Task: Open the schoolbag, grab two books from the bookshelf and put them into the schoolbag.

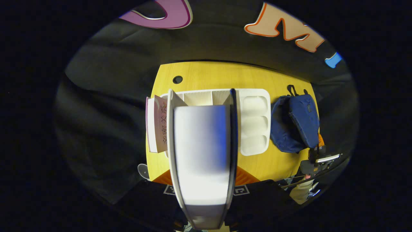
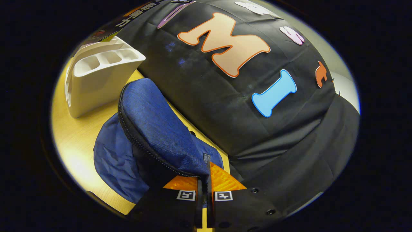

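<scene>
Left gripper view: left gripper (image 1: 203,180) is spread about a book's thickness, both fingers pressed on the covers of a book (image 1: 201,151) held page-edge toward the camera. Book stands raised above the bookshelf (image 1: 254,96), a white organiser on the yellow table (image 1: 209,74). Whether its far end still touches the shelf, can't tell. Shelf compartments behind the book look bare; the three scooped trays on its right side hold nothing. A second book (image 1: 157,124), pale cover with printed characters, stands upright at the shelf's left end, just beside the held one. Blue schoolbag (image 1: 294,124) lies on the table just right of the shelf, flap lifted. Right gripper (image 1: 317,158) shows at the bag's near edge, too small to read its jaws here.

Right gripper view: right gripper (image 2: 203,185) is nearly closed, only a thin slit between the fingers, pinched on the schoolbag (image 2: 154,129) at the zipper edge of its flap. Flap is held up and the bag's mouth gapes; interior is dark, contents can't be told. Bookshelf (image 2: 96,83) sits just beyond the bag on the table (image 2: 74,141), its three side trays with nothing in them.
</scene>
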Tool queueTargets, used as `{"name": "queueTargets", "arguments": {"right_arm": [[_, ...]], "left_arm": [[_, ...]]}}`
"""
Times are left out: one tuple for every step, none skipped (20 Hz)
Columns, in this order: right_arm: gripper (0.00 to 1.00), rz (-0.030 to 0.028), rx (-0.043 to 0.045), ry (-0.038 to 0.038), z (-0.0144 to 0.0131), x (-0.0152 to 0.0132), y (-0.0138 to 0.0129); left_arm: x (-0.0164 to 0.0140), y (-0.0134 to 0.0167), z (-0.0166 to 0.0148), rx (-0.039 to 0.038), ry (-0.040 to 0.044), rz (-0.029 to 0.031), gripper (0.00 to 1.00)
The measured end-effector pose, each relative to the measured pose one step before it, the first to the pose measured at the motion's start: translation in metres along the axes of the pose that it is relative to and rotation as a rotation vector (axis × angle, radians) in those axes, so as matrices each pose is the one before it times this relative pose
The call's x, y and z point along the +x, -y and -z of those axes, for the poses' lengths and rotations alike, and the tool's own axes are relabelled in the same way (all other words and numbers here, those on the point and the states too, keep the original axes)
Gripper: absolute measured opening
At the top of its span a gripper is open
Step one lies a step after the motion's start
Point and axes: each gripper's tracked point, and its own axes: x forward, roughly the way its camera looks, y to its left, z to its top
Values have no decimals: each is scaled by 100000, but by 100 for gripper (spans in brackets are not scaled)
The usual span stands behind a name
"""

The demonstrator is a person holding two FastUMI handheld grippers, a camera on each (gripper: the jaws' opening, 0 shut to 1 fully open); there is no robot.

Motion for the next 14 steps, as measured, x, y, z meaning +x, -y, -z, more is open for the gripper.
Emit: {"name": "queueTargets", "arguments": {"right_arm": [[5,-135,1095,-112,-52,-37,141],[5,-236,1029,-22,97,-20,124],[8,96,1170,62,-23,14,209],[5,227,1346,66,71,55,229],[5,175,1441,6,-78,-4,214],[5,-121,1526,40,-58,78,182],[5,-592,1336,50,-70,131,11],[5,-674,821,112,139,29,20],[5,-410,941,101,-83,23,7],[5,-451,1250,146,-8,126,65],[5,-58,1415,1,-83,122,93],[5,-113,1410,14,29,145,90],[5,475,1459,28,-109,198,127],[5,671,1522,-106,0,122,280]], "left_arm": [[-821,1048,-28,607,1968,2838,41],[-487,1077,-34,1257,1651,3364,41],[-291,1051,132,879,1597,2682,41],[-24,1154,114,524,1446,2966,41],[72,1392,188,-223,1299,4151,41],[221,1739,48,-1382,1253,5108,41],[543,1755,8,-1429,913,5756,41],[856,1722,-259,-958,2248,5408,41],[1138,1247,-135,-1279,1592,4445,40],[1285,1417,-115,-2136,1840,3991,40],[1112,1287,332,-2430,483,4154,40],[1393,1102,72,-2608,686,3918,40],[1380,726,184,-2819,847,3073,40],[1353,528,273,-935,845,2332,40]]}}
